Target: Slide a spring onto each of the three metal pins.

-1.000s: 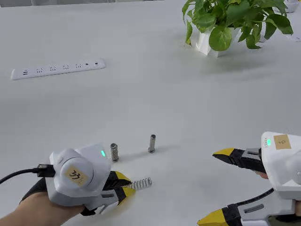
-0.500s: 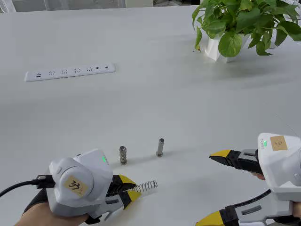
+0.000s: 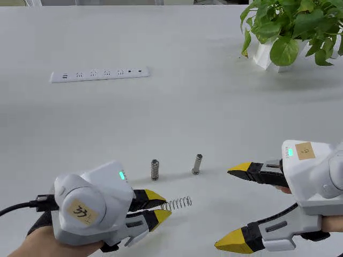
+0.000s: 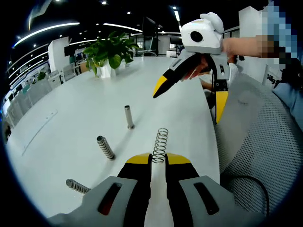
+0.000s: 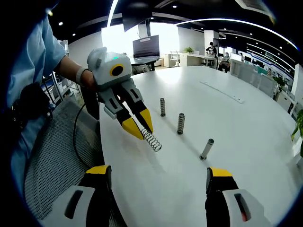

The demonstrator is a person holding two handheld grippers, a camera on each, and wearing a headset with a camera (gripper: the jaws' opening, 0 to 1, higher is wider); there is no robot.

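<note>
A loose spring sticks out level from my left gripper, which is shut on one end of it, low over the white table. Just beyond stand a bare metal pin and a pin wearing a spring. The left gripper view has the held spring, the bare pin, a sprung pin and a second sprung pin. My right gripper is open, right of the pins. Its own view shows the left gripper, the spring and the bare pin.
A white power strip lies at the back left of the table. A potted green plant stands at the back right corner. A mesh office chair sits beside the table's near edge.
The head camera has shifted, moving everything rightward in the picture. My right gripper has come left, closer to the pins. The left gripper still holds the spring near the bare pin.
</note>
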